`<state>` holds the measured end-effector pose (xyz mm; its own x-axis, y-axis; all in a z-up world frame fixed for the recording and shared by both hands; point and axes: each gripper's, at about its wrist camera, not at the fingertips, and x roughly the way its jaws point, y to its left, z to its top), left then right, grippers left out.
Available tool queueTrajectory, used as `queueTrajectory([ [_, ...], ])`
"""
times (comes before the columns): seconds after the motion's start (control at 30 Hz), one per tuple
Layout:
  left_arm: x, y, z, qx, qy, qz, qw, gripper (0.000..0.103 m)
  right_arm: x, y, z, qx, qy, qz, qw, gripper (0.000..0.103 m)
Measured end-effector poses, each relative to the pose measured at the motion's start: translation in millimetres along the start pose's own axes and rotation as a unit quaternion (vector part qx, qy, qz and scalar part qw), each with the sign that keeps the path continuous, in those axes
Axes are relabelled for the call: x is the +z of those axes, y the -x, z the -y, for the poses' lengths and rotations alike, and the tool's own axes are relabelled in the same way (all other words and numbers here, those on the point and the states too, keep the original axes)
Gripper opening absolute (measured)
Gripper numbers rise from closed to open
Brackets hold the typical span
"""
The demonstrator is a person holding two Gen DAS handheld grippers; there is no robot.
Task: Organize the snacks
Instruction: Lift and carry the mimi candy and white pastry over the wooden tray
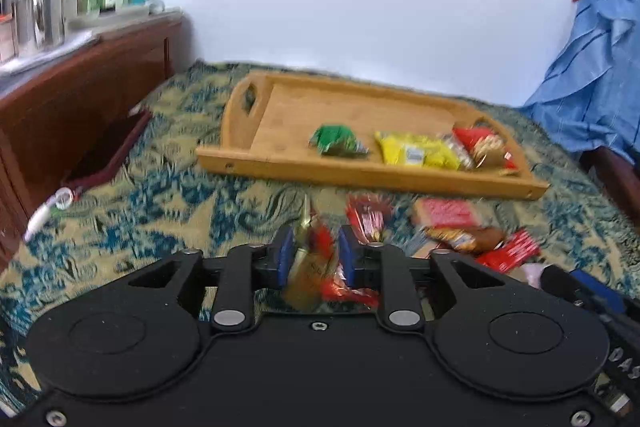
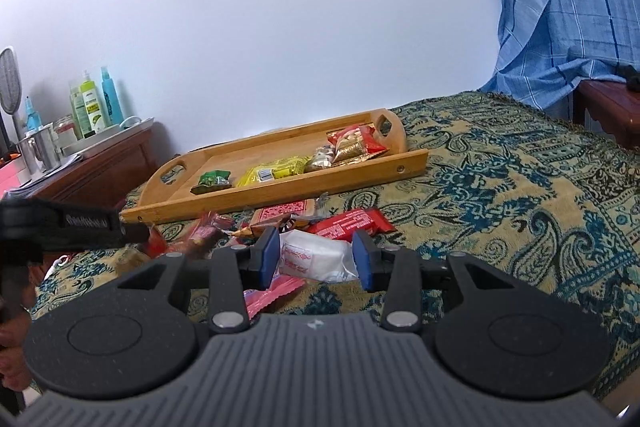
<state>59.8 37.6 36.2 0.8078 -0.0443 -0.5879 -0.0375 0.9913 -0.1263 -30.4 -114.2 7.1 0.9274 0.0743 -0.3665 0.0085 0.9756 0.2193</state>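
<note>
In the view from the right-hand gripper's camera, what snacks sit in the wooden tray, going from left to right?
In the wooden tray: green packet → yellow packet → small pale gold packet → red and gold packet, which slightly overlaps the pale one.

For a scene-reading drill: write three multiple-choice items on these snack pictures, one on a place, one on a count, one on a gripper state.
1. Where does the small green foil packet lie?
A in the bamboo handled tray
B on the patterned cloth
C on the wooden cabinet

2. How many snack packets lie in the tray?
A two
B four
C seven

3. What does the left hand-held gripper do?
A stands open and empty
B pinches a gold-and-red wrapped snack
C grips the tray handle

A: the packet sits inside the rim.
B: green, yellow, a small pale one, red-gold.
B: the wrapper sits squeezed between both blue pads.
</note>
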Motion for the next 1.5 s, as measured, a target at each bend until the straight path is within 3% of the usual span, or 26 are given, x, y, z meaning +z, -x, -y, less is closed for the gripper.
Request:
queueTrajectory([
  [0.13,-7.2,-10.4,-3.1,0.011,0.008,-0.018,0.9997,0.033,-0.2,-0.2,0.6,-0.001,-0.004,-0.003,1.0,0.043],
  [0.4,-16.9,-24.3,3.0,0.04,-0.029,-0.026,0.9985,0.037,0.9,-1.0,-1.0,0.003,-0.004,-0.004,1.0,0.043],
  [0.6,-15.7,-16.5,9.2,0.036,-0.037,-0.008,0.9986,0.028,6.3,-1.8,-1.4,0.007,-0.001,0.001,1.0,0.043],
  [0.9,30.9,12.0,9.6,0.011,-0.037,0.048,0.9981,0.028,54.9,-14.6,0.4,0.024,-0.006,0.037,0.999,0.043],
  [1.13,78.6,-0.7,-2.3,0.009,-0.027,0.069,0.9973,0.028,107.9,-45.4,10.5,0.026,-0.025,0.059,0.998,0.043],
  [1.37,115.5,-47.7,-28.5,-0.003,-0.005,0.045,0.999,0.028,147.3,-99.8,19.2,0.025,-0.018,0.041,0.999,0.043],
  [1.5,119.7,-75.1,-36.8,-0.007,0.007,0.022,0.9997,0.028,162.2,-140.7,30.7,0.025,-0.028,0.013,0.999,0.043],
])
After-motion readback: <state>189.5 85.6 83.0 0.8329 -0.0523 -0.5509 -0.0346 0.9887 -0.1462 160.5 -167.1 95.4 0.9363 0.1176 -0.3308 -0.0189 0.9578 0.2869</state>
